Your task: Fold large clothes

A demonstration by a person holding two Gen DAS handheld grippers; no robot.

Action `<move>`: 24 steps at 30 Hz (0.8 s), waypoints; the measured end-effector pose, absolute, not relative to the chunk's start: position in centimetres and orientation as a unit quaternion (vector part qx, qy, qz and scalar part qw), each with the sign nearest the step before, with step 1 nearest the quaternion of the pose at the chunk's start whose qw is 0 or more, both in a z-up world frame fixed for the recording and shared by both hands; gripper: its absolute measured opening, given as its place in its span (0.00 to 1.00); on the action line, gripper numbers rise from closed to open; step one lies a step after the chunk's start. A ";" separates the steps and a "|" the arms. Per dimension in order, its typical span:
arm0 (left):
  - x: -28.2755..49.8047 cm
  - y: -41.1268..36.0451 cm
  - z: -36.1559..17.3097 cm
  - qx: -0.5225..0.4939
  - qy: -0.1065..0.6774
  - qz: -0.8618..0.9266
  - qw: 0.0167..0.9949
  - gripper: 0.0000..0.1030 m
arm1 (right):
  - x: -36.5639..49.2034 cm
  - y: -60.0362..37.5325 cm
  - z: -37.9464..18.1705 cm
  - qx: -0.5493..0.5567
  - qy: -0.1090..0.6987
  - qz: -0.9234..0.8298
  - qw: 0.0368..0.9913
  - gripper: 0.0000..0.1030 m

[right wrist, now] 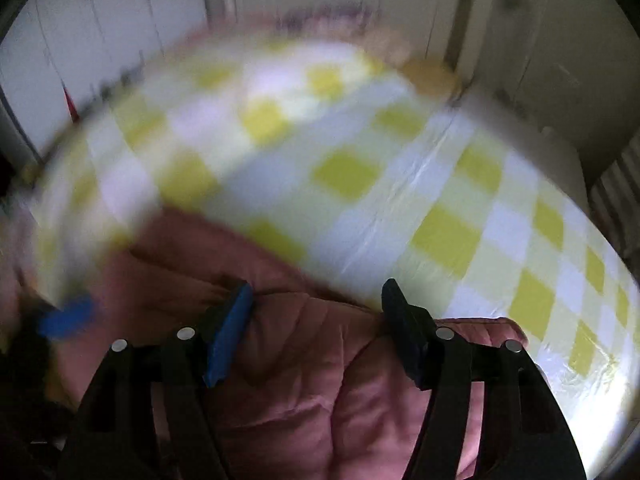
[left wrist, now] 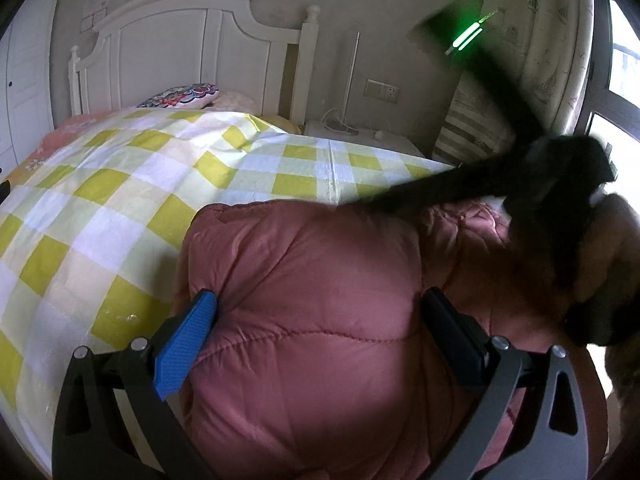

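Pink quilted coat (left wrist: 320, 300) lies bunched at the near edge of a bed (left wrist: 120, 200), its padded body doubled into a thick, rounded mound rather than a flat, squared bundle. By that look the folding is partway along: bulk has been gathered over, but the edges remain uneven and loose cloth trails toward the right side of the left wrist view, so flattening and at least 1 more fold seem left to do.

Left tool (left wrist: 320, 320) straddles the mound with its jaws spread wide, blue pad on 1 side and dark pad on the other, both set against the puffy fabric; whether they truly pinch it or merely rest there cannot be told. Right tool (right wrist: 316, 320) hangs over another part of the coat with its jaws apart, padded cloth lying between the fingers and no clamp visible. Its view is smeared by blur.

Stitched channels divide the coat's matte, slightly shiny shell into soft pillows that crease deeply where bent. Beneath it a smooth cotton sheet in yellow, pale green and white checks covers the bed, with a white panelled headboard (left wrist: 192, 40) and a patterned pillow (left wrist: 180, 96) beyond.
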State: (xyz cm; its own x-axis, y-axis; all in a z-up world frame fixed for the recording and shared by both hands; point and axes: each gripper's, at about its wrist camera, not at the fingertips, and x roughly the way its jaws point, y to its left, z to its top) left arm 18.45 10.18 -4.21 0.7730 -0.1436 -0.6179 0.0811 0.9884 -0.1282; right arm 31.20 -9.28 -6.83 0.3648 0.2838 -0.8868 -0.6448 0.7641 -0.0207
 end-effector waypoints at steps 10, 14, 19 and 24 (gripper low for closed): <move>18.5 10.0 -4.5 -0.031 0.343 -0.052 0.937 0.98 | 30.7 -10.7 -5.6 -0.177 0.461 0.232 0.838 0.77; 18.0 10.0 -4.5 -0.025 0.342 -0.054 0.938 0.98 | 28.4 -14.6 -2.1 -0.125 0.411 0.222 0.875 0.79; 17.9 10.5 -4.6 -0.039 0.344 -0.057 0.936 0.98 | 27.8 -19.1 -3.4 -0.115 0.415 0.172 0.886 0.89; 17.8 9.9 -4.6 -0.023 0.345 -0.053 0.937 0.98 | 28.2 -23.6 -6.4 0.008 0.465 0.204 0.861 0.90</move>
State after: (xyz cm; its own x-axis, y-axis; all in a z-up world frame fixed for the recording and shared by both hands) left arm 17.78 9.93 -4.60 0.7569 -0.1149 -0.6433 0.0825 0.9933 -0.0803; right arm 28.17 -23.61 -6.36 0.4839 0.3590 -0.7981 -0.3445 0.9165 0.2034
